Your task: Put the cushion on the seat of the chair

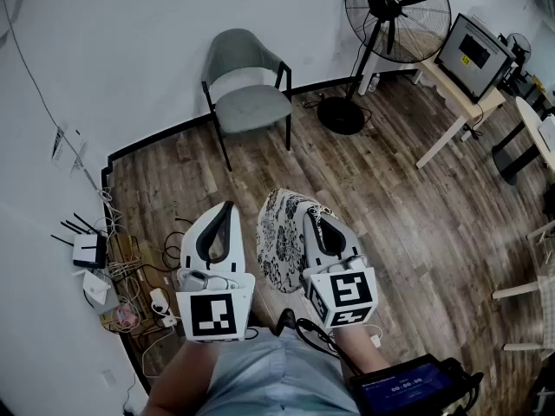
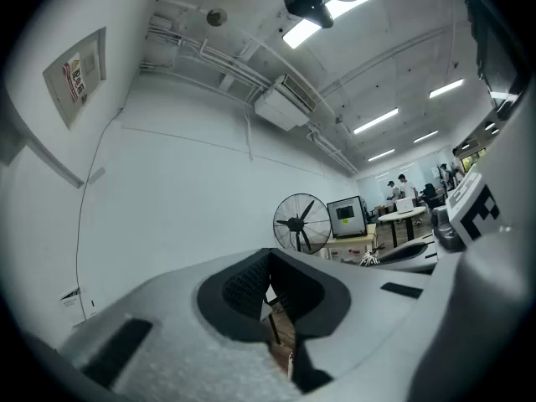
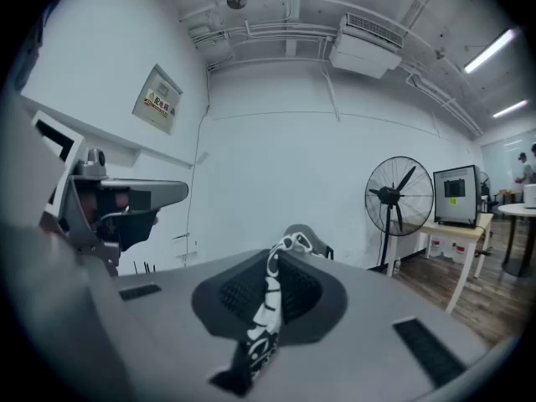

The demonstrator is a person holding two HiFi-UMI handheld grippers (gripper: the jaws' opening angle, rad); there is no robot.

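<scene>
The grey-green chair (image 1: pixel 247 102) with black legs stands empty against the far wall, well ahead of both grippers. A black-and-white patterned cushion (image 1: pixel 279 241) hangs on edge above the wood floor, with my right gripper (image 1: pixel 310 217) shut on its right border. In the right gripper view the cushion's edge (image 3: pixel 268 308) runs up between the closed jaws of the right gripper (image 3: pixel 280 254), and the chair (image 3: pixel 303 239) shows just beyond them. My left gripper (image 1: pixel 228 204) is held beside the cushion on its left, jaws shut on nothing (image 2: pixel 272 262).
A tall black pedestal fan (image 1: pixel 397 7) stands right of the chair. A light wooden table (image 1: pixel 460 102) with a monitor (image 1: pixel 473 55) is at the far right. Routers and tangled cables (image 1: pixel 104 258) lie along the left wall. White chair legs (image 1: pixel 525 293) show at the right edge.
</scene>
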